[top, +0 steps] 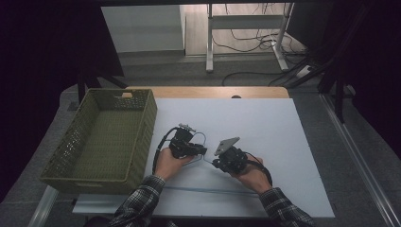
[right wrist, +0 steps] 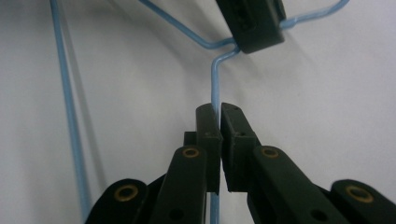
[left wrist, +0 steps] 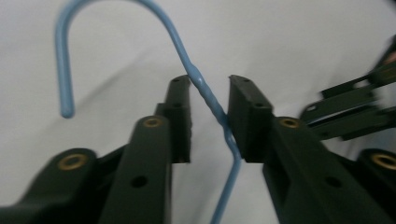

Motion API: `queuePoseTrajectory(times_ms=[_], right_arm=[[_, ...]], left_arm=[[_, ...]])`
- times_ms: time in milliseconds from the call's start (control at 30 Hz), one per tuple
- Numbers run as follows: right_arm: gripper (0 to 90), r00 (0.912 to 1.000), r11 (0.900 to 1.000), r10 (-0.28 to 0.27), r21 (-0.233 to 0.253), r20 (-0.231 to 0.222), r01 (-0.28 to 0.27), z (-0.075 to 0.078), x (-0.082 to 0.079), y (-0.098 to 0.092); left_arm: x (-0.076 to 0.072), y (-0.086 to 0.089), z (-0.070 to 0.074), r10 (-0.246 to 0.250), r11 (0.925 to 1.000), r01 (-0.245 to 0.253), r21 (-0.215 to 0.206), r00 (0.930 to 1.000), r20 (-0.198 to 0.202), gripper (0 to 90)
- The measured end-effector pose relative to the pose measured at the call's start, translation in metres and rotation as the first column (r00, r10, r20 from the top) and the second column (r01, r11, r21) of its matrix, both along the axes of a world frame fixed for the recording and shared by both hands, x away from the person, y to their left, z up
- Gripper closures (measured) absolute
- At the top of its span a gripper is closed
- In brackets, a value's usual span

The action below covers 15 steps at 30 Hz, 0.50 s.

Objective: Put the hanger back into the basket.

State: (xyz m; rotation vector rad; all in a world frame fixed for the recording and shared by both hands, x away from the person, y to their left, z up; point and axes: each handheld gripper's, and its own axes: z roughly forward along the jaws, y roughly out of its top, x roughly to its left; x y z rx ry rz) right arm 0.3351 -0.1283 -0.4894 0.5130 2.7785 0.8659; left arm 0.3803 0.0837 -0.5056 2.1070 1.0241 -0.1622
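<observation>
One green basket [top: 101,137] at the table's [top: 283,142] left edge, well apart from one blue wire hanger [left wrist: 205,91] lying on the white top; left gripper [left wrist: 209,119] jaws apart around its neck; right gripper [right wrist: 219,114] clamped on the wire; two hands, two grippers

A basket [top: 104,137] sits on the left edge of the table [top: 283,142], hanging partly over it. A wire hanger [top: 201,161] lies on the table near its front edge, its hook pointing towards the back. The left gripper [top: 202,150] stands over the neck of the hanger, and the right gripper [top: 216,163] sits just right of it and nearer the front edge.
</observation>
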Motion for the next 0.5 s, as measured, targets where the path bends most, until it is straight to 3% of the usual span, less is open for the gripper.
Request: queuePoseTrajectory(times_ms=[133, 200, 233, 267, 367, 500], right_arm=[[86.1, 0.9998, 1.000, -0.010, -0.005, -0.015, 0.010, 0.000, 0.001, -0.002], [85.2, 0.9985, 0.999, -0.030, 0.022, -0.045, 0.031, 0.002, 0.001, -0.005], [82.9, 0.9970, 0.998, -0.043, 0.038, -0.064, 0.046, 0.004, 0.002, -0.007], [78.4, 0.9960, 0.997, -0.056, 0.054, -0.069, 0.060, 0.008, 0.004, -0.010], [66.8, 0.9890, 0.991, -0.081, 0.092, -0.124, 0.093, 0.019, 0.008, -0.017], [63.5, 0.9736, 0.987, -0.082, 0.120, -0.213, 0.110, 0.024, 0.011, -0.014]], left_arm=[[-0.002, -0.002, 0.003, 0.019, 0.9994, -0.019, -0.028, 0.9997, -0.017, 77.9], [-0.003, 0.001, 0.004, 0.027, 0.9943, -0.031, -0.102, 0.9988, -0.040, 80.5], [-0.004, 0.003, 0.005, 0.029, 0.9852, -0.039, -0.167, 0.9978, -0.060, 82.6], [-0.005, 0.004, 0.007, 0.027, 0.9818, -0.037, -0.186, 0.9980, -0.058, 84.6], [-0.012, 0.001, 0.020, 0.018, 0.9855, -0.017, -0.169, 0.9998, 0.001, 85.7], [-0.020, -0.002, 0.031, 0.008, 0.9902, 0.000, -0.140, 0.9984, 0.056, 86.1]])
